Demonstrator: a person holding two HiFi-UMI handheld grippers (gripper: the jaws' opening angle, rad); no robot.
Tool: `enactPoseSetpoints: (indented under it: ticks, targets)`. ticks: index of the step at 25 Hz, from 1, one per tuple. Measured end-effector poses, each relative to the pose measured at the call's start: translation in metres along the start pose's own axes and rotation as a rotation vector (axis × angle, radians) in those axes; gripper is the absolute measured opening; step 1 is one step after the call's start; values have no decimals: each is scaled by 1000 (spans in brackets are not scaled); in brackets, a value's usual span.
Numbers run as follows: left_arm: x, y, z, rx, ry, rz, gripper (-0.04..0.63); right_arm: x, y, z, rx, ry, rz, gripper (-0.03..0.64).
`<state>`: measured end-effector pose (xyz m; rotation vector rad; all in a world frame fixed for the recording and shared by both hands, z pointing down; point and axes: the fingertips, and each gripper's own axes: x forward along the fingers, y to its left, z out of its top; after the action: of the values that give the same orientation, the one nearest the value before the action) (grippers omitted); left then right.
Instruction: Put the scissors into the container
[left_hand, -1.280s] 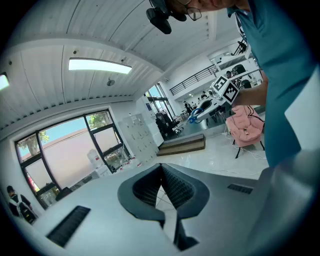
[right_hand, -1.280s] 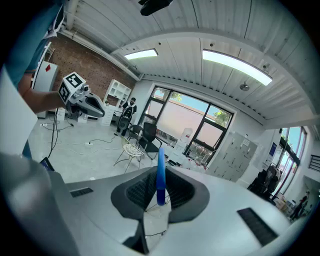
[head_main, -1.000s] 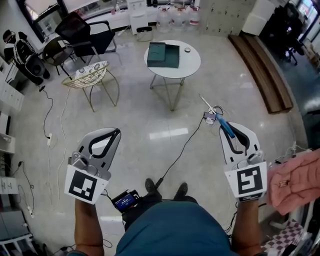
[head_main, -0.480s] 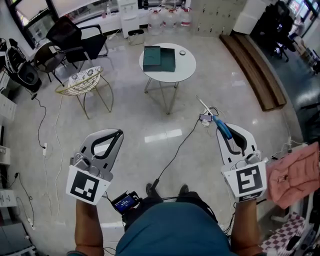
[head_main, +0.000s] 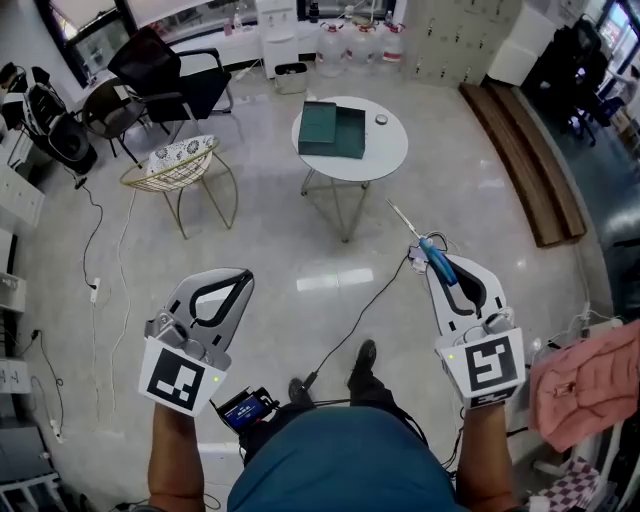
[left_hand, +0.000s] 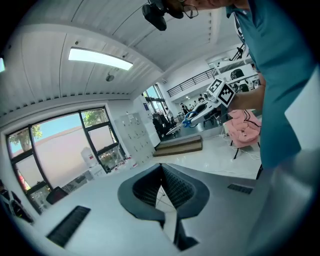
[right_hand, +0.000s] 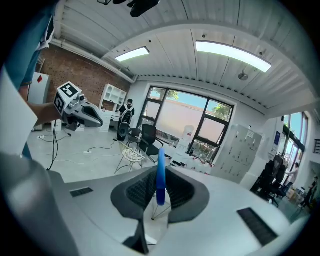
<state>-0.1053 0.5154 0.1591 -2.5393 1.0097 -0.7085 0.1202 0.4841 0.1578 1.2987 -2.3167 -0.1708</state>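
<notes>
Gripping the scissors (head_main: 436, 258) by the blue handle, blades leading, probably for easy dropping, the right gripper (head_main: 446, 270) was well short of the container (head_main: 335, 128); the left gripper (head_main: 242, 275) stayed out of it, closed on nothing.

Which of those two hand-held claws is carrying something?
The right gripper, clamped on blue-handled scissors; the left gripper has its jaws closed on nothing.

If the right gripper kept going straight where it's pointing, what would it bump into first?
Probably the round white table, likely its legs, with the held scissors touching before the right gripper. Depth is unclear.
</notes>
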Motion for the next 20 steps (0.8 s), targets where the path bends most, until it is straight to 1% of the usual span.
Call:
enactPoseSetpoints:
  ticks: [4,6,10,16,20]
  targets:
    - [29,4,16,-11,26,44,18,27,-37,-5,4,-37,49,69]
    - [48,5,24,-10,47,54,18,39,-58,-9,8,-52,70,69]
    - [79,10,38,-24,63,78,18,61,-93,-12,-2,-73,107,69]
    - [115,17,44,-37,89,93,18,87,-122,-19,-7,-84,154,69]
    - [133,23,49,-43,111,96,18,98,-141,-22,1,-87,166,69]
